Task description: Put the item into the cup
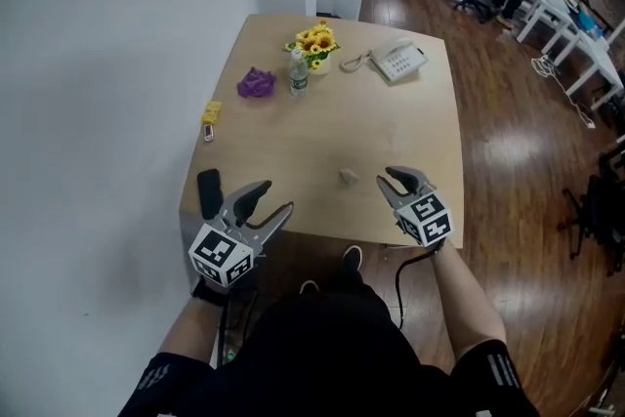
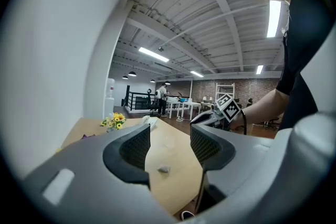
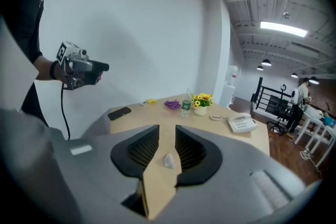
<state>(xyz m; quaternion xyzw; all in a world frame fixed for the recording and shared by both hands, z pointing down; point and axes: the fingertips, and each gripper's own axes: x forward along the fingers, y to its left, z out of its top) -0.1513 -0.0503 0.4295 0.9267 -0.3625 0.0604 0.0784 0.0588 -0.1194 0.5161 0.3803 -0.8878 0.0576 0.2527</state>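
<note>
A small pale grey item lies on the light wooden table near its front edge. My right gripper hovers just right of it, open, nothing between the jaws. Along those jaws the item lies straight ahead of my right gripper, apart from the pads. My left gripper is open and empty over the table's front left corner. It points across the table, with the item lying beyond it. A crumpled purple thing lies at the far left.
At the far end stand a water bottle, a white pot of yellow flowers and a white desk telephone. A black phone and a small yellow object lie along the left edge, next to a white wall.
</note>
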